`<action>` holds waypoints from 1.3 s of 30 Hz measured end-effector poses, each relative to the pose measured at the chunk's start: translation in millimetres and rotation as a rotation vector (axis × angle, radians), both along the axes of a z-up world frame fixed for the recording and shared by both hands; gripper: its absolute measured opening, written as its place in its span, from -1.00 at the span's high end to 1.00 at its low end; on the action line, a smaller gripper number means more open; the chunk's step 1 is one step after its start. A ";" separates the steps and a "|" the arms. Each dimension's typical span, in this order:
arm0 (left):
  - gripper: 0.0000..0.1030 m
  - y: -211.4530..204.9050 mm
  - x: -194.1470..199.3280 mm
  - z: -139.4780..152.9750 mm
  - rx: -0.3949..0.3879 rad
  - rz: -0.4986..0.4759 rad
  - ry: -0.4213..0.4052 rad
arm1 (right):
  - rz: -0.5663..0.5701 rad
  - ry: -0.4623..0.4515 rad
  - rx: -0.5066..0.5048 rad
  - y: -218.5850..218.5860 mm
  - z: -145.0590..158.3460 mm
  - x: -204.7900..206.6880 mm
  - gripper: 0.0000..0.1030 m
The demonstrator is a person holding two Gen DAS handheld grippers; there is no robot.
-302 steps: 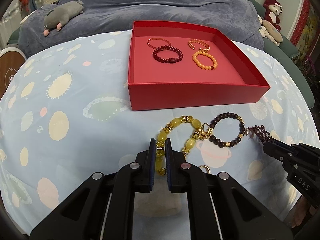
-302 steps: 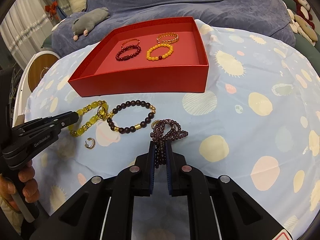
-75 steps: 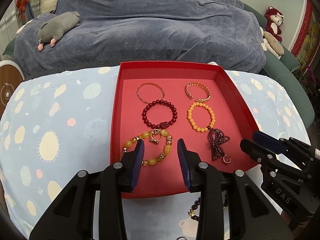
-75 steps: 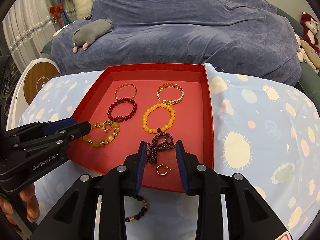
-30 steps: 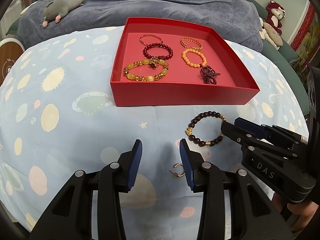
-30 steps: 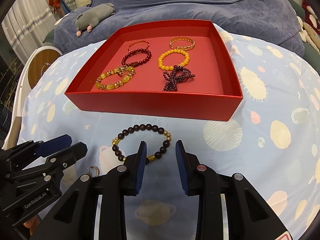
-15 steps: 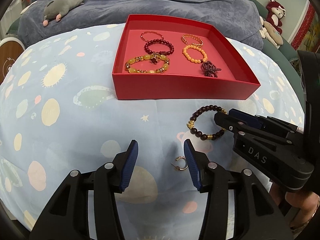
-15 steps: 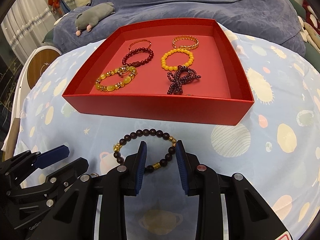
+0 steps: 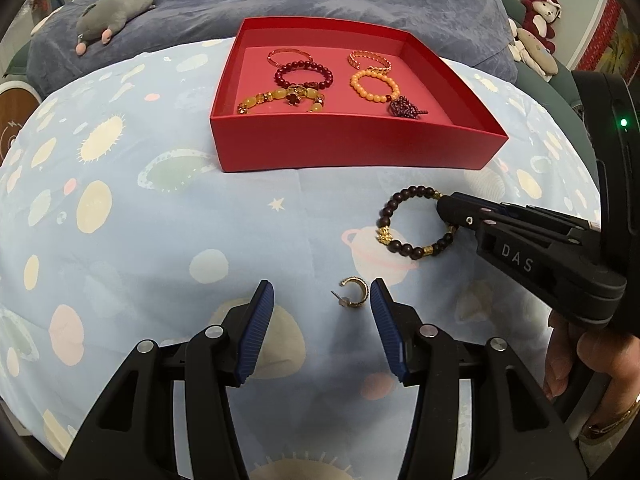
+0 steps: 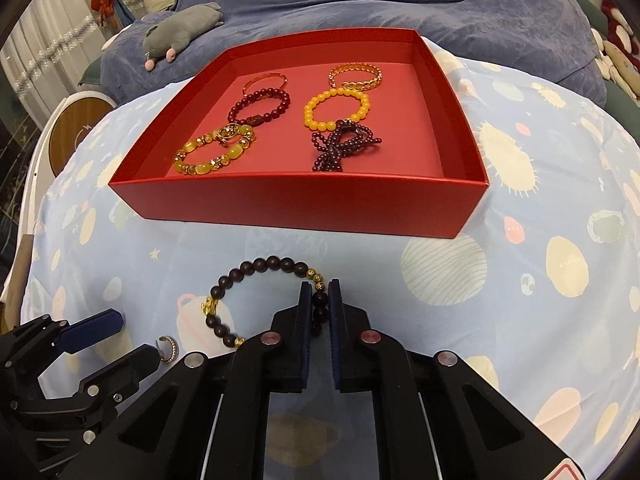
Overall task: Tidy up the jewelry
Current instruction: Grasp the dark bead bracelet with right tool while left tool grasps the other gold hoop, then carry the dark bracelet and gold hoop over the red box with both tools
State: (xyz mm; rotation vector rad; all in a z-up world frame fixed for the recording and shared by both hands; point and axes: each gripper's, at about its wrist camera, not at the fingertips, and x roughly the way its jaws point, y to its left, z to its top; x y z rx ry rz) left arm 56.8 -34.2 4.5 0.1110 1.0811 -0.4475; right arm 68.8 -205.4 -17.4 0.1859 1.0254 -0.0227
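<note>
Both grippers have dropped from the red box (image 10: pixel 296 204) to the leftovers: right gripper (image 10: pixel 320 304) just pinched the dark bead bracelet (image 10: pixel 256 268) at lower centre; left gripper (image 9: pixel 322 300) spread around the gold earring (image 9: pixel 354 292). Six bracelets sit boxed beyond.

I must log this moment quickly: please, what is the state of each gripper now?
Left gripper: open, holding nothing; gold earring lies between its jaws.
Right gripper: just closed, shut on the dark bead bracelet.
</note>
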 end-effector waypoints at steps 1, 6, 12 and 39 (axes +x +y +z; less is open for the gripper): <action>0.07 -1.6 -1.7 -0.5 0.001 -0.006 0.001 | -0.003 0.000 -0.002 -1.4 -0.1 -2.7 0.86; 0.07 -8.9 -4.6 -4.4 0.004 -0.023 0.004 | -0.030 0.008 0.008 -10.1 0.1 -14.2 0.86; 0.10 -10.8 -1.7 -7.5 0.000 -0.015 -0.012 | -0.046 0.009 0.018 -14.9 0.1 -20.9 0.86; 0.60 -20.8 6.2 29.6 0.002 -0.049 -0.052 | -0.009 -0.088 0.030 -13.4 54.4 -22.3 0.86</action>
